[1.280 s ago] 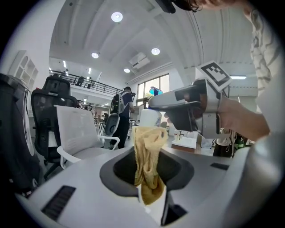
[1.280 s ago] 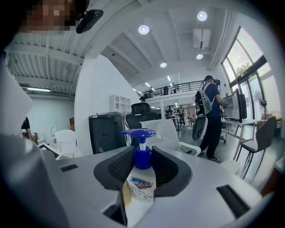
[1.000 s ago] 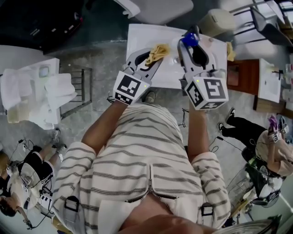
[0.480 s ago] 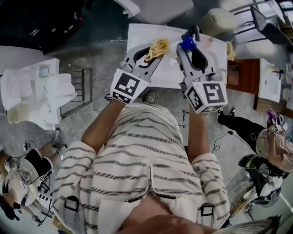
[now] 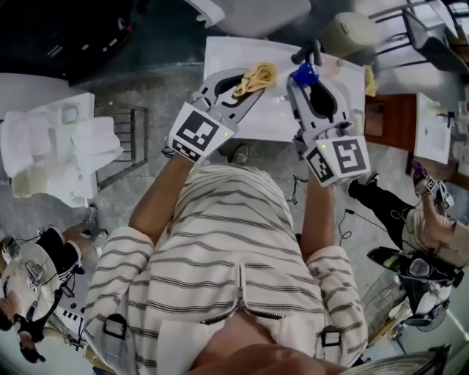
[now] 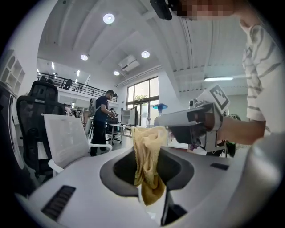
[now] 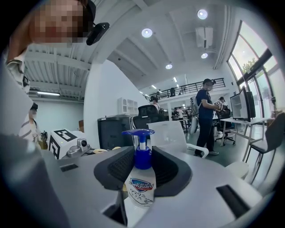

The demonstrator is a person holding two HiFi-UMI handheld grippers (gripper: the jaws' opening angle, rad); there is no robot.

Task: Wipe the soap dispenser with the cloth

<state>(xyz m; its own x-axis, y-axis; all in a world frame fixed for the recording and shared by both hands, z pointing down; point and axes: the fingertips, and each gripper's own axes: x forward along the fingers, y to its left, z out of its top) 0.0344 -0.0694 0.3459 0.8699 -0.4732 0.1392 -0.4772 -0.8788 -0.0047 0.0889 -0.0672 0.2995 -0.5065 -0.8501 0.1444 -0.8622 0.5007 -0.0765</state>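
Observation:
My left gripper (image 5: 245, 82) is shut on a crumpled yellow cloth (image 5: 258, 75), held up above the white table (image 5: 227, 117). In the left gripper view the cloth (image 6: 149, 164) hangs between the jaws, which point roughly level. My right gripper (image 5: 308, 69) is shut on the soap dispenser (image 5: 303, 73), a clear bottle with a blue pump. In the right gripper view the dispenser (image 7: 142, 185) stands upright between the jaws, label facing the camera. Cloth and dispenser sit side by side with a small gap between them. The right gripper (image 6: 196, 124) shows just right of the cloth.
A beige bin (image 5: 344, 33) and a grey chair (image 5: 256, 15) stand beyond the table. A wooden cabinet (image 5: 388, 121) is at its right. People move about at the right (image 5: 432, 227) and lower left (image 5: 37, 286). A white chair (image 6: 67, 138) is nearby.
The left gripper has turned a little and carried the cloth slightly farther out and toward the dispenser. The right gripper has tilted slightly, still holding the dispenser.

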